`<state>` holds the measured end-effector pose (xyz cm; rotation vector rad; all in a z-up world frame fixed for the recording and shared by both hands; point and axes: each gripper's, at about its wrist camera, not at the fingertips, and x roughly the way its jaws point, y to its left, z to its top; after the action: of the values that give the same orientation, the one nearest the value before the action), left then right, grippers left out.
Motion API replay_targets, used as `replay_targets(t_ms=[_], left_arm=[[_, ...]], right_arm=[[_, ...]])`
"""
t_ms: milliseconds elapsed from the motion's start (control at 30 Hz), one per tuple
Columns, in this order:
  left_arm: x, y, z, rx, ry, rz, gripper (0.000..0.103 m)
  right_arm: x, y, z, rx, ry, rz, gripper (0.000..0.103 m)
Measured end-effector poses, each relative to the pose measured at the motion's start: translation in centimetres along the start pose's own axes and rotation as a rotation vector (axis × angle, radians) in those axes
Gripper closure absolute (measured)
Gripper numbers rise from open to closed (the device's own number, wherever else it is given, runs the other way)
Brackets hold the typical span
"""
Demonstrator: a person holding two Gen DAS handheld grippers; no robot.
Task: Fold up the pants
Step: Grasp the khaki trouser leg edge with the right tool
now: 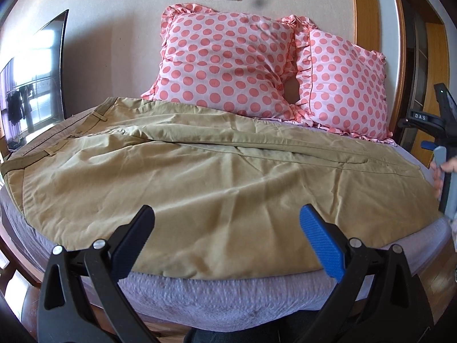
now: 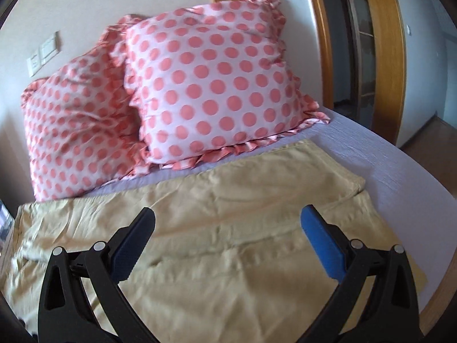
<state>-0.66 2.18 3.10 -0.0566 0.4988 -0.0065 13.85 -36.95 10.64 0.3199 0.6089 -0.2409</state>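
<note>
Khaki pants [image 1: 200, 171] lie spread flat across the bed, waistband with belt loops at the left, legs running right. My left gripper [image 1: 227, 214] is open and empty, hovering over the near edge of the pants. In the right wrist view the pants [image 2: 228, 228] show their leg ends and hems toward the right. My right gripper [image 2: 227, 217] is open and empty just above the legs. The right gripper's body also shows at the right edge of the left wrist view [image 1: 441, 157], held by a hand.
The bed has a lavender sheet [image 1: 228, 294]. Two pink polka-dot pillows [image 1: 228, 60] [image 2: 217, 85] lean on the wall behind the pants. A TV screen [image 1: 31, 85] stands at the left. A wooden door frame [image 2: 391, 57] is at the right.
</note>
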Motion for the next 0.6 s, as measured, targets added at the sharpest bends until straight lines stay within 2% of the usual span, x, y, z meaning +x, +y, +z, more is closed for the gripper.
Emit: replay_targets(t_ms=[100, 167, 300, 433, 533, 567, 600], left_arm=[[0.3, 0.2, 0.1, 0.013, -0.001, -0.004, 0.002], [0.4, 0.6, 0.3, 0.008, -0.019, -0.022, 0.002], [0.5, 1.5, 1.1, 0.002, -0.059, -0.053, 0.002], [1.1, 2.4, 1.7, -0.003, -0.068, -0.052, 0.002], [1.7, 2.7, 2.0, 0.0, -0.065, -0.054, 0.002], [1.9, 2.7, 2.1, 0.005, -0.064, -0.057, 0.002], [2.0, 2.7, 2.1, 0.009, -0.064, -0.062, 0.002]], right_arm=[[4.8, -1.7, 3.8, 0.099, 0.066, -0.096, 0.003], [8.1, -2.3, 5.6, 0.13, 0.105, -0.153, 0.014], [14.7, -3.3, 8.0, 0.184, 0.193, -0.266, 0.02], [19.7, -4.5, 9.0, 0.27, 0.271, -0.352, 0.027], [22.5, -5.0, 8.6, 0.253, 0.333, -0.453, 0.03], [22.7, -4.8, 8.5, 0.222, 0.314, -0.488, 0.035], [22.7, -4.6, 8.3, 0.2, 0.304, -0.509, 0.036]])
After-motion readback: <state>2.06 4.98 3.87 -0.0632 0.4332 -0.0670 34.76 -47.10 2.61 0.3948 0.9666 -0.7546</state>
